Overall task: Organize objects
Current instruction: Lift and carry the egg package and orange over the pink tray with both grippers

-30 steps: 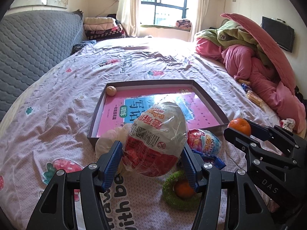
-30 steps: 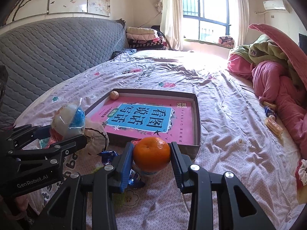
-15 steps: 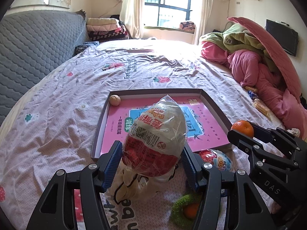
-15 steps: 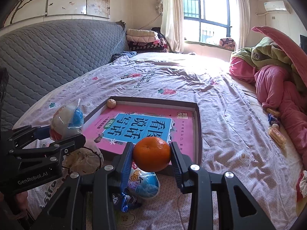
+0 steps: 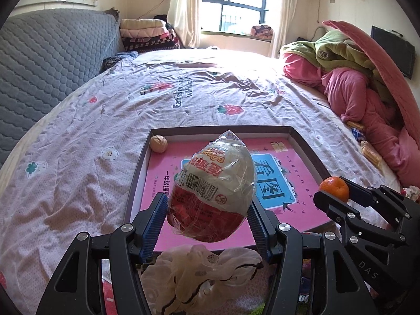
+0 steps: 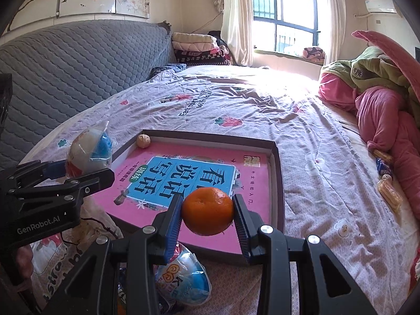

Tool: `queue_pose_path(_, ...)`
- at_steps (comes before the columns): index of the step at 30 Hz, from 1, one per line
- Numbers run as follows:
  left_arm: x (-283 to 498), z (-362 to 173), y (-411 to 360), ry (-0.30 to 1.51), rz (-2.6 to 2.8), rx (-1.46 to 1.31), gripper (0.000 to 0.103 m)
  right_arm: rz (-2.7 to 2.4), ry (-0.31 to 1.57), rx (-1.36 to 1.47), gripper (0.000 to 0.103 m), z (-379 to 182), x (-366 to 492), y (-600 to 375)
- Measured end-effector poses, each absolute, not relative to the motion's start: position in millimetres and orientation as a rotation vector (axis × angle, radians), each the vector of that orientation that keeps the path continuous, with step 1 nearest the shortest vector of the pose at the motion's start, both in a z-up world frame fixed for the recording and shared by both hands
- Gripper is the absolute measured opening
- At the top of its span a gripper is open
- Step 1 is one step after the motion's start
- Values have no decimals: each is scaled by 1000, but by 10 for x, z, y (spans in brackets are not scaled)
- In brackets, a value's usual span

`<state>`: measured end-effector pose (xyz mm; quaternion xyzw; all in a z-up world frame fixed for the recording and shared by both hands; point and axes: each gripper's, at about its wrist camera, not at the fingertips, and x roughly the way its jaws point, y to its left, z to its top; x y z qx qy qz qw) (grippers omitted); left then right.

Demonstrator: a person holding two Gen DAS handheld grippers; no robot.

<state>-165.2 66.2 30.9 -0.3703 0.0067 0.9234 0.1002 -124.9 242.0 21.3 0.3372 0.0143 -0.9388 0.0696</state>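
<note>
On the bed (image 5: 110, 120), left wrist view: the left gripper (image 5: 208, 221) has its fingers (image 5: 155, 223) closed on a wrapped toy egg (image 5: 212, 191), red below and white above, held up over the near edge of a shallow tray (image 5: 305, 144). A pink book (image 5: 288, 181) lines the tray floor, and a walnut (image 5: 158, 143) sits in the far left corner. A crumpled white bag (image 5: 199, 270) lies on the sheet just below the fingers. At right, the right gripper appears side-on, holding an orange (image 5: 334, 188).

Right wrist view: the right gripper (image 6: 207, 216) has its fingers (image 6: 173, 225) set narrow, clamped on the orange (image 6: 208, 211), above the near part of the tray (image 6: 278, 173). A second wrapped egg (image 6: 183, 281), blue and white, lies on the sheet beneath. At left, the left gripper (image 6: 86, 170) carries its egg (image 6: 90, 152) beside the tray's left edge. The walnut (image 6: 143, 140) rests in the far corner.
</note>
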Motion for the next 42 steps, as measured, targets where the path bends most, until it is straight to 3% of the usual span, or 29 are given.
queue_pose_path(42,-2077,-233,832,49,2653,-1273,62,-2776,39,1197,39,-261,-1827,2608)
